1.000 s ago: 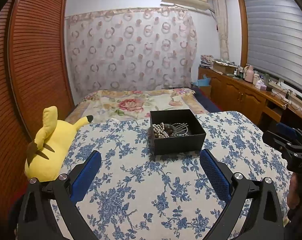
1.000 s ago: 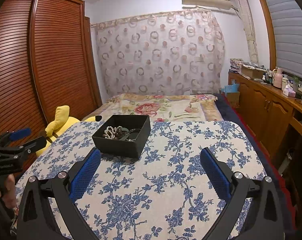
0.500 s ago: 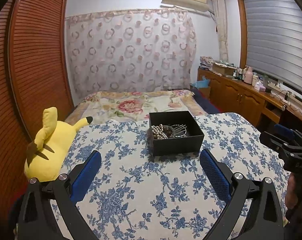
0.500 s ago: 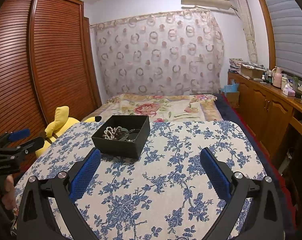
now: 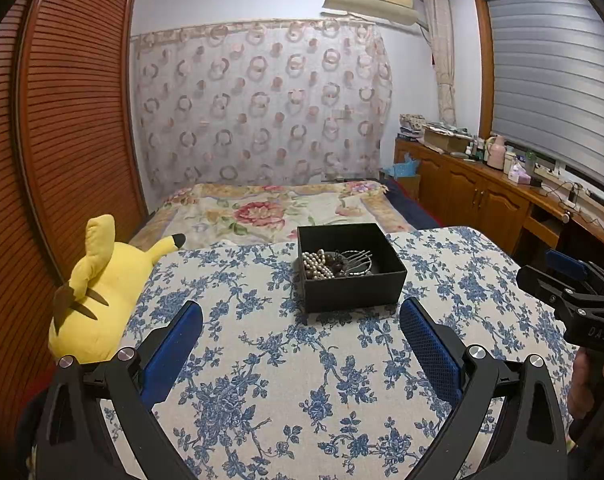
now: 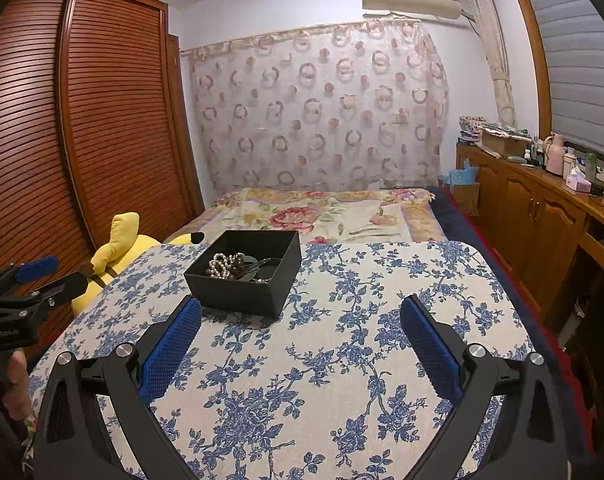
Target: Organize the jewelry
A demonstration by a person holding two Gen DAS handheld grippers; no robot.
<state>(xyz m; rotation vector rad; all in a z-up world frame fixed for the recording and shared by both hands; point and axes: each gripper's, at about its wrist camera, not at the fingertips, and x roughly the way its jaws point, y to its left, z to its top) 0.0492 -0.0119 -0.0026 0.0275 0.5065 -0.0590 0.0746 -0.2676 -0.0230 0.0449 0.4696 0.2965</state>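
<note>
A black open box [image 5: 352, 286] stands on a table with a blue-flowered cloth [image 5: 270, 360]. It holds a pearl strand [image 5: 317, 265], dark beads and a metal hair comb [image 5: 358, 262]. My left gripper [image 5: 301, 320] is open and empty, just short of the box. In the right wrist view the box [image 6: 242, 290] is left of centre with the pearls [image 6: 220, 266] inside. My right gripper [image 6: 301, 318] is open and empty, to the right of the box. The right gripper also shows in the left wrist view [image 5: 558, 276], and the left gripper in the right wrist view [image 6: 52, 276].
A yellow plush toy [image 5: 98, 292] lies at the table's left edge beside a slatted wooden wardrobe [image 5: 62, 140]. A bed with a floral cover [image 5: 270, 212] lies behind the table. A wooden cabinet [image 5: 482, 196] with bottles runs along the right wall.
Both grippers have drifted slightly closer to the box, which sits a little lower and nearer in both views. Both stay open and empty.
</note>
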